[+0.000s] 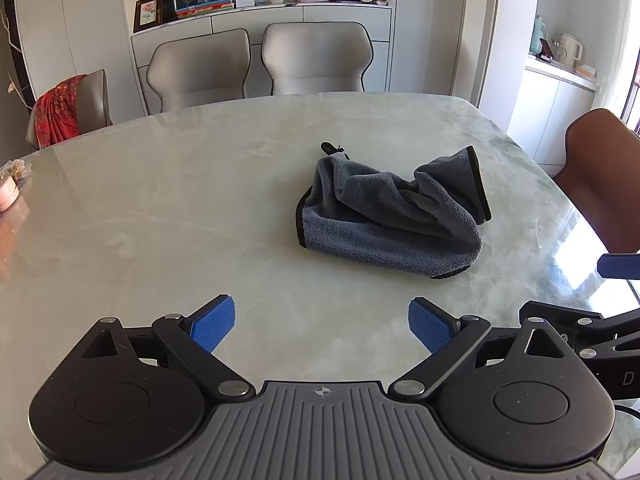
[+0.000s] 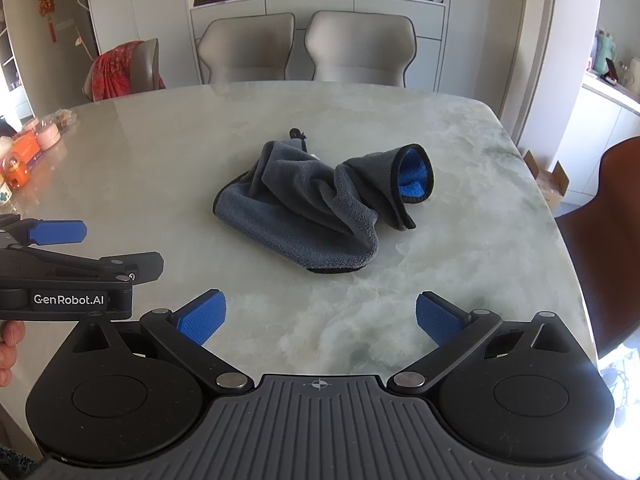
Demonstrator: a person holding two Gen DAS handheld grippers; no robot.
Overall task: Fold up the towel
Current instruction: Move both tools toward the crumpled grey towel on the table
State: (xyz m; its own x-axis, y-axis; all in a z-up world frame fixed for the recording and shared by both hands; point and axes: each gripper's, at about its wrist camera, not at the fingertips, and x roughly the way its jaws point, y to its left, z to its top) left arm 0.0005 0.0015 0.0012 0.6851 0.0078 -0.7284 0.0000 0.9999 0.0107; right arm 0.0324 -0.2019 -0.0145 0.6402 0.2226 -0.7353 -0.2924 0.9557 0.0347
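Observation:
A grey towel (image 1: 384, 216) with black trim and a blue underside lies crumpled in a heap on the marble table (image 1: 160, 200). In the right wrist view the towel (image 2: 312, 208) shows a rolled end with the blue side exposed. My left gripper (image 1: 322, 326) is open and empty, hovering over the table short of the towel. My right gripper (image 2: 320, 320) is open and empty too, near the front edge. The left gripper also shows from the side in the right wrist view, and one right fingertip (image 1: 618, 266) shows in the left wrist view.
Two beige chairs (image 2: 304, 48) stand at the far side. A chair with a red cloth (image 2: 120, 68) is at the far left, a brown chair (image 2: 612, 216) at the right. Small jars and packets (image 2: 28, 152) crowd the table's left edge.

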